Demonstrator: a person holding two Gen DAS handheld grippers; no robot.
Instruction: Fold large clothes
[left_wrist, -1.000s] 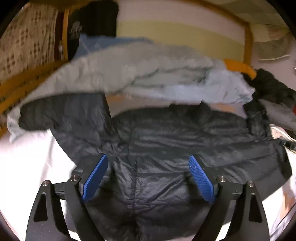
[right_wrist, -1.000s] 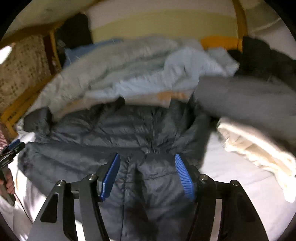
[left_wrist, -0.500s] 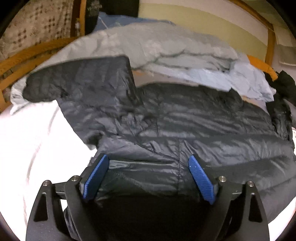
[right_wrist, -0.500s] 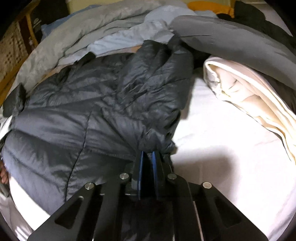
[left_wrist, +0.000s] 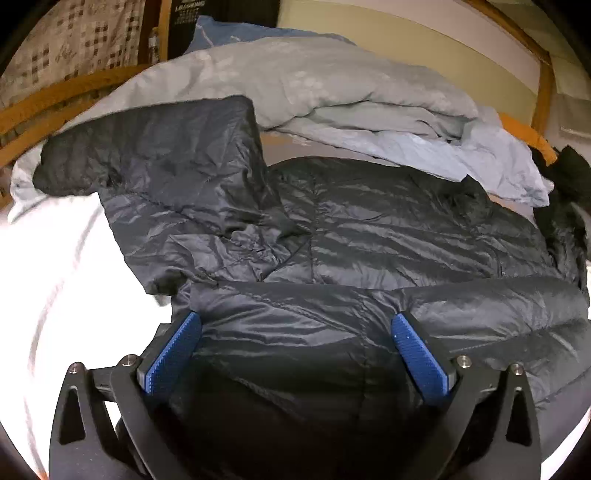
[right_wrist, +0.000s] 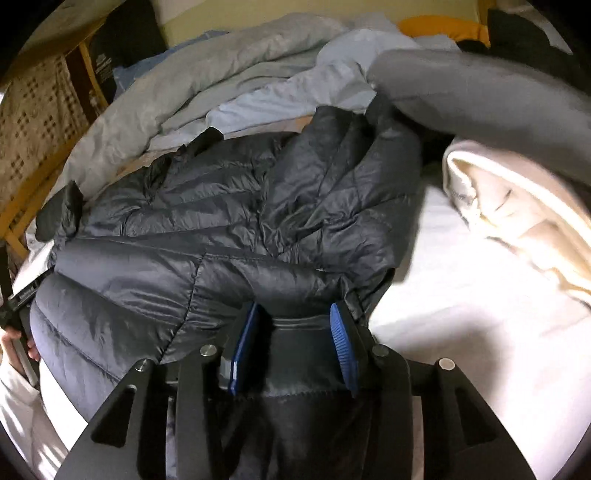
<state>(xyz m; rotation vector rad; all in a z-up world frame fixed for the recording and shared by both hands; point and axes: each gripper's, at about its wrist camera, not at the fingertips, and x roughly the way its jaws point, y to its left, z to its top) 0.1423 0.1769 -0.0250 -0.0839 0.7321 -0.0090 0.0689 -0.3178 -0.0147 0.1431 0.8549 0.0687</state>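
Observation:
A dark quilted puffer jacket (left_wrist: 369, 236) lies spread on a white bed sheet (left_wrist: 55, 295); it also shows in the right wrist view (right_wrist: 207, 236). Its hem side is folded up over the body. One sleeve (left_wrist: 166, 155) points up and left; the other sleeve (right_wrist: 347, 177) lies folded over the body. My left gripper (left_wrist: 295, 343) is open wide, its blue pads low over the folded hem edge. My right gripper (right_wrist: 295, 332) is part open, its pads on either side of the jacket's right edge, with fabric between them.
A grey and light-blue duvet (left_wrist: 314, 88) is bunched behind the jacket. A cream garment (right_wrist: 517, 206) and a grey one (right_wrist: 480, 96) lie to the right. A wooden bed rail (left_wrist: 55, 99) runs along the left. The person's hand holding the left gripper (right_wrist: 18, 328) shows at the left edge.
My right gripper, shut on the jacket's edge half a second ago, has opened part way. My left gripper has stayed open and moved closer over the folded hem.

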